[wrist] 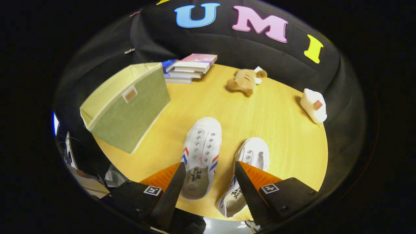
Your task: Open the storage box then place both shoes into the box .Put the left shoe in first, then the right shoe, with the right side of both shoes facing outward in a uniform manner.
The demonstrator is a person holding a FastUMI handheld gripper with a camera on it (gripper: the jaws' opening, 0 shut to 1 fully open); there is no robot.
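Gripper (209, 175) released above white canvas left shoe (201, 152); first approach green fabric storage box (130, 107) far left, opening it squarely.

White shoes (202, 152), red-blue stripes; green storage box (130, 110).

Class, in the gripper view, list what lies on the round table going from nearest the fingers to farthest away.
Open gripper, fingers spread above the two white shoes → green storage box → white cap → plush toy → stack of books.
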